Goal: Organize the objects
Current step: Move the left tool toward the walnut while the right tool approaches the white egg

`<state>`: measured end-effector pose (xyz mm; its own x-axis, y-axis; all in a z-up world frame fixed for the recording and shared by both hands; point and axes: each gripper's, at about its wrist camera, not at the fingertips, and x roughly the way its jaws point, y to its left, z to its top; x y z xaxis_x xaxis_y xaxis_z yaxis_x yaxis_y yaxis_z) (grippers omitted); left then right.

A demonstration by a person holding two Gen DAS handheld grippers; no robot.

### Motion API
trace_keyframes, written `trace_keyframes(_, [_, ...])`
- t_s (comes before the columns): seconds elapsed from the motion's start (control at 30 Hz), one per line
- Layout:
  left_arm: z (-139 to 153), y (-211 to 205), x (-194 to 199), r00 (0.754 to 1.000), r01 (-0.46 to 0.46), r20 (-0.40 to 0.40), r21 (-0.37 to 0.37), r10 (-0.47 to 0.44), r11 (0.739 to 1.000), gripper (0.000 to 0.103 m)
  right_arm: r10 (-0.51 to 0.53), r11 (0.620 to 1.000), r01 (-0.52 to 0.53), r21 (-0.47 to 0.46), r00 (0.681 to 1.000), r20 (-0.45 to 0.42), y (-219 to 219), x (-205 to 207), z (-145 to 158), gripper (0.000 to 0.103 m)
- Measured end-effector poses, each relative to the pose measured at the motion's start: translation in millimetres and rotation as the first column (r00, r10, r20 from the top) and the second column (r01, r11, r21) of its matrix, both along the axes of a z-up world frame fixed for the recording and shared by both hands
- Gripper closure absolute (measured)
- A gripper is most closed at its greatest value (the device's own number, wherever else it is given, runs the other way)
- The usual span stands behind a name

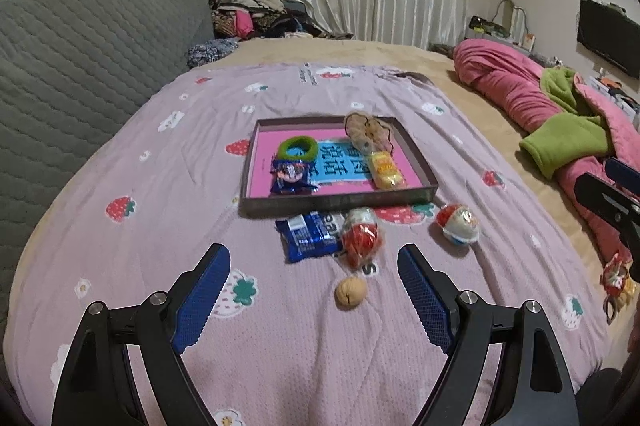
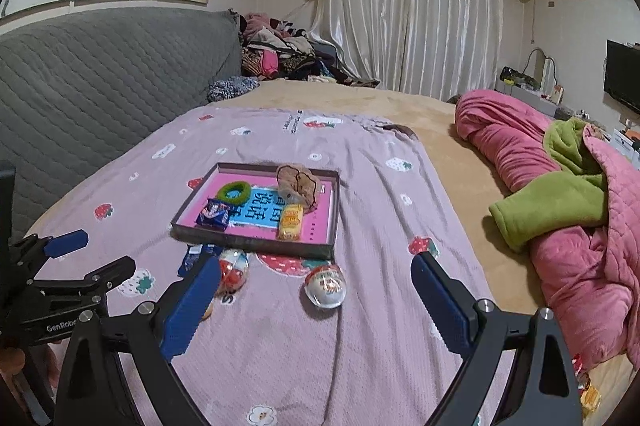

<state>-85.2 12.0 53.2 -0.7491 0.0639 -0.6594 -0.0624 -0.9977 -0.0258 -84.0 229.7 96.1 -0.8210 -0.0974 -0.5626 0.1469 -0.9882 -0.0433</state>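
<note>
A shallow brown tray (image 1: 336, 201) (image 2: 248, 240) with a pink floor lies on the purple bedspread. It holds a green ring (image 1: 298, 149), a blue snack packet (image 1: 291, 177), a yellow packet (image 1: 385, 169) and a brown plush (image 1: 366, 129). In front of it lie a blue wrapper (image 1: 310, 236), a red-and-white egg in foil (image 1: 360, 236), a second egg (image 1: 458, 224) (image 2: 325, 284) and a walnut (image 1: 351, 292). My left gripper (image 1: 314, 290) is open, just short of the walnut. My right gripper (image 2: 316, 302) is open around the second egg's near side.
A grey quilted headboard (image 1: 80, 65) runs along the left. A pink and green blanket (image 2: 568, 209) is heaped on the right of the bed. Small wrapped items (image 1: 614, 280) lie by the right bed edge. Clothes (image 1: 248, 9) are piled at the far corner.
</note>
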Motion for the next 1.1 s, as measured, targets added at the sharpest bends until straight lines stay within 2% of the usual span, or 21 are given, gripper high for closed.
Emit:
trace_keyframes(0.5, [-42.8,19.3,7.9,0.998,0.026,0.06,-0.013,-0.025,1.0,0.016,-0.006,1.0,0.005,0.013,0.998,0.063,5.7,-0.5,-34.5,0.006])
trace_keyframes(1.1, [-66.4,26.3,4.4,0.993,0.038,0.108,-0.008,-0.037,0.999,0.016,0.001,0.999,-0.007,0.047,0.992,0.128,-0.9,-4.7,-61.4,0.006])
